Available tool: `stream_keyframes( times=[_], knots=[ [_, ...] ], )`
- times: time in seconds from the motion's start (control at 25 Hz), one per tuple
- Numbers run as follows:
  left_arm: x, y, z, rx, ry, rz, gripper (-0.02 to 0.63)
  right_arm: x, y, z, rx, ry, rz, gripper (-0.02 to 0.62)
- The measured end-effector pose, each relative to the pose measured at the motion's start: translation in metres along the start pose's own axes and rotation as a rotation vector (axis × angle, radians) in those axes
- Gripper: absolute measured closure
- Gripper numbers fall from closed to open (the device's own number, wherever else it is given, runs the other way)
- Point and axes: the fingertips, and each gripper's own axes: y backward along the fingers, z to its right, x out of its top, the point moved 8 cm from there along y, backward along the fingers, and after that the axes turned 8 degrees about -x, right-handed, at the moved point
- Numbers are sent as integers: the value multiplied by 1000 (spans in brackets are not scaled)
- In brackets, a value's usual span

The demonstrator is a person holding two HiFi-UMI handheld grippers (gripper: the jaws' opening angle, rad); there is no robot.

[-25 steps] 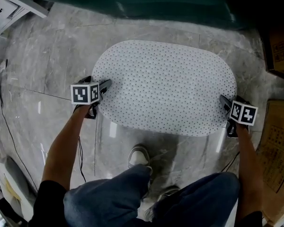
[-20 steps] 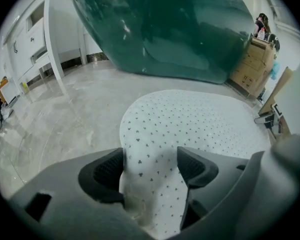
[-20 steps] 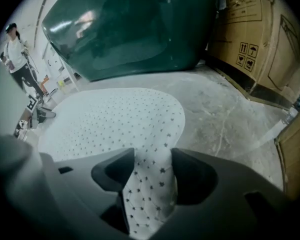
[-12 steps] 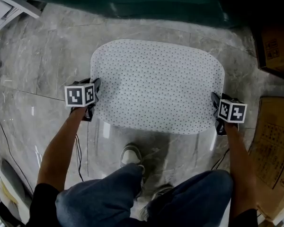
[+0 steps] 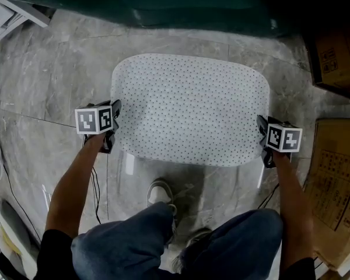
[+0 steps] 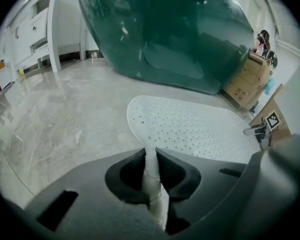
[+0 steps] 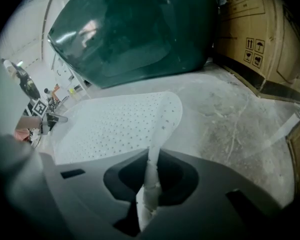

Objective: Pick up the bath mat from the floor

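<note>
The white, hole-dotted bath mat (image 5: 189, 107) is spread over the grey marble-patterned floor (image 5: 58, 80), just beyond the person's shoe (image 5: 162, 192), with each short end bent upward where it is pinched. Its left edge is clamped between the jaws of the left tool (image 5: 115, 114) and its right edge between those of the right tool (image 5: 261, 126), both pairs of jaws having just been closing onto the mat. A dark green tub (image 5: 192, 4) is seen beyond the mat, cardboard boxes (image 5: 338, 51) are stacked at the right, white furniture (image 5: 11, 10) is set at the far left, and a thin black cable (image 5: 97, 191) is trailed over the glossy tiles.
</note>
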Motion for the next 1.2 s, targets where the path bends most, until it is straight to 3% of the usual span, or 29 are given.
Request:
stream_keyframes(
  times=[0.68,1.2],
  knots=[
    [61,85,61,-72,32,56,572,67,111,-46,67,-19,90,568],
    [162,235,116,-93,9,99,572,159,263,-67,46,-10,104,568]
  ],
)
